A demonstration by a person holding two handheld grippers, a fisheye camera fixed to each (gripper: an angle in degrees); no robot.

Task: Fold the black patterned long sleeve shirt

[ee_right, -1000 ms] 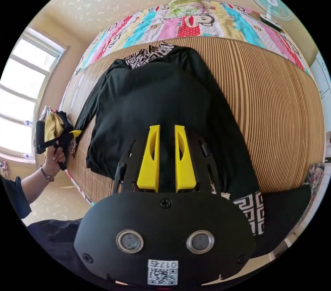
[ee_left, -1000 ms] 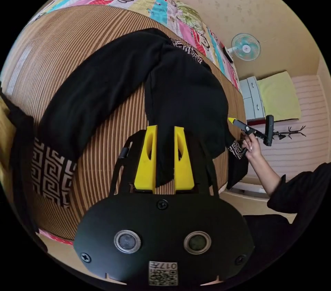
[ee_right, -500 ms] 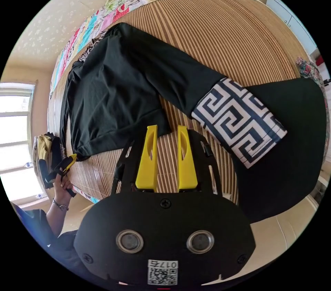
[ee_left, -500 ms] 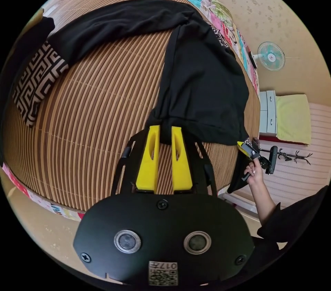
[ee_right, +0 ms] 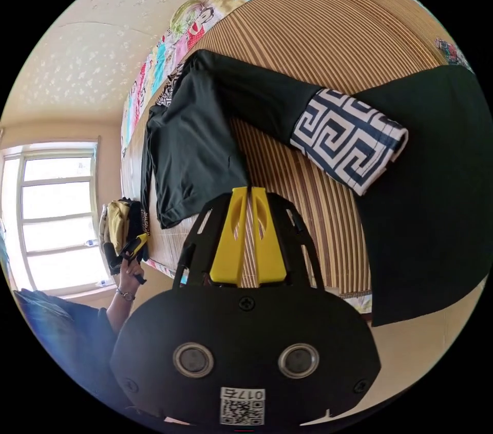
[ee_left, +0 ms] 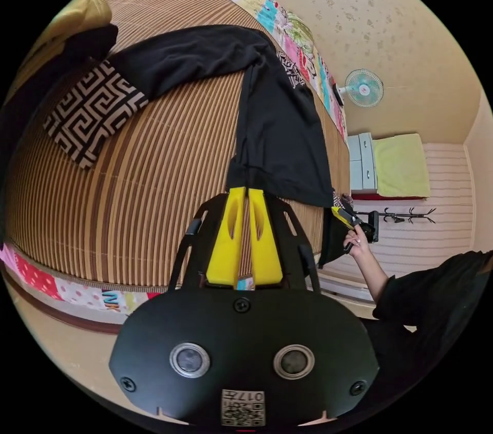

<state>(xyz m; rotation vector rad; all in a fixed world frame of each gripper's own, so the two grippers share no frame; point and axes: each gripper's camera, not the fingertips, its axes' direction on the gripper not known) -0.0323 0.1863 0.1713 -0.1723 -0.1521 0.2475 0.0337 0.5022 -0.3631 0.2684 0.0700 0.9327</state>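
The black patterned long sleeve shirt (ee_left: 277, 131) is lying spread across a striped bamboo mat (ee_left: 154, 187) on a bed, its body toward the near edge and one sleeve (ee_left: 174, 56) stretching away to a black-and-white key-pattern cuff (ee_left: 92, 110). The left gripper (ee_left: 245, 197) is pinching a bottom corner of the shirt's hem, its yellow jaws pressed together on the fabric. The right gripper (ee_right: 245, 196) is doing the same at the other bottom corner, jaws clenched on the cloth; in that view the patterned cuff (ee_right: 349, 138) is resting against a separate black garment (ee_right: 436, 197) (it is draping over the mat's edge). A bright cartoon-print quilt (ee_left: 287, 28) is running along the far side of the mat, with a wall fan (ee_left: 363, 88) and a white drawer unit (ee_left: 360, 162) beyond. A heap of yellow and black clothes (ee_right: 120, 221) is sitting near the window (ee_right: 56, 218), just beside the person's hand (ee_right: 126, 275).
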